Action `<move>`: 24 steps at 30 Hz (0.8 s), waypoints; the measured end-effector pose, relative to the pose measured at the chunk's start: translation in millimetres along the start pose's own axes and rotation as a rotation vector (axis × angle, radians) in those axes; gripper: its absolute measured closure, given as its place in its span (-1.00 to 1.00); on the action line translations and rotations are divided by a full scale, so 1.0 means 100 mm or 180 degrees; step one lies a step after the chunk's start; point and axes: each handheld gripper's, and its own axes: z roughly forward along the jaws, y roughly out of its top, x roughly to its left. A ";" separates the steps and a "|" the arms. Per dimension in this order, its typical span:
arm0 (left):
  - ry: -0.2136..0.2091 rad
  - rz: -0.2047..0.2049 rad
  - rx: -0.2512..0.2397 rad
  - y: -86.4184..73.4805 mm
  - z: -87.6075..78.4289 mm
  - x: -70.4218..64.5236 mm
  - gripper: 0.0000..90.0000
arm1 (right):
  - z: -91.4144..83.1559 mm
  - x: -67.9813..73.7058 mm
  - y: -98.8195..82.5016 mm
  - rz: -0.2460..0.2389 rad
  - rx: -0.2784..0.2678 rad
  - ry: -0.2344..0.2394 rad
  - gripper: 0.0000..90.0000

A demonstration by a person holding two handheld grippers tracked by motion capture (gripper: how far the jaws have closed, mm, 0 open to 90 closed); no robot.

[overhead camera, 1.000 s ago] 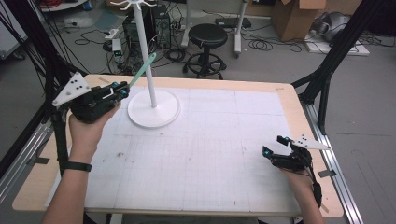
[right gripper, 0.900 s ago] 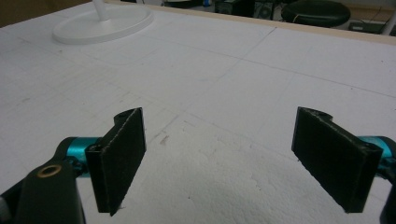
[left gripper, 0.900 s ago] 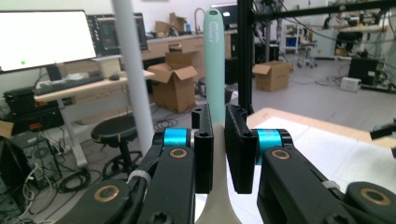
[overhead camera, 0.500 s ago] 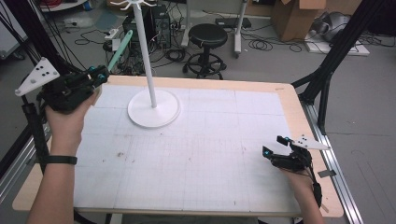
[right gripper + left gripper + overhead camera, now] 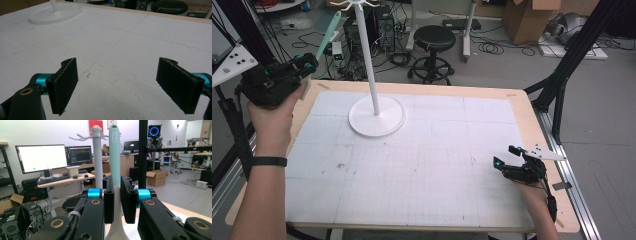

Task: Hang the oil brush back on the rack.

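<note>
left gripper point(image 5: 116, 200) clamped on mint-green utensil handle point(image 5: 114, 157), long axis upright; white stand pole point(image 5: 97, 162) just left of it, beyond jaws. right gripper point(image 5: 125, 85) gaped wide, empty, well apart.

Beyond the far edge of the worktop point(image 5: 522, 107), a black round stool point(image 5: 433, 37) stands on the grey floor among loose cables point(image 5: 494, 47). A cardboard box point(image 5: 526, 20) sits farther back toward the far right. In the left gripper view, two lit monitors point(image 5: 41, 157) stand on a desk point(image 5: 62, 180) with a keyboard point(image 5: 52, 179), and another cardboard box point(image 5: 154, 178) rests on the floor.
</note>
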 end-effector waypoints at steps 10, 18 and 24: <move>0.0062 -0.0057 0.0045 -0.03 0.13 0.04 0.83 | 0.00 0.00 0.00 0.0004 -0.0022 0.0006 -0.62; 0.0115 -0.0096 0.0044 -0.03 0.15 0.08 0.83 | -0.01 0.01 0.00 -0.0014 -0.0013 0.0012 -0.62; 0.0103 -0.0087 0.0067 -0.04 0.17 0.09 0.83 | -0.01 0.01 0.00 -0.0018 -0.0016 0.0016 -0.62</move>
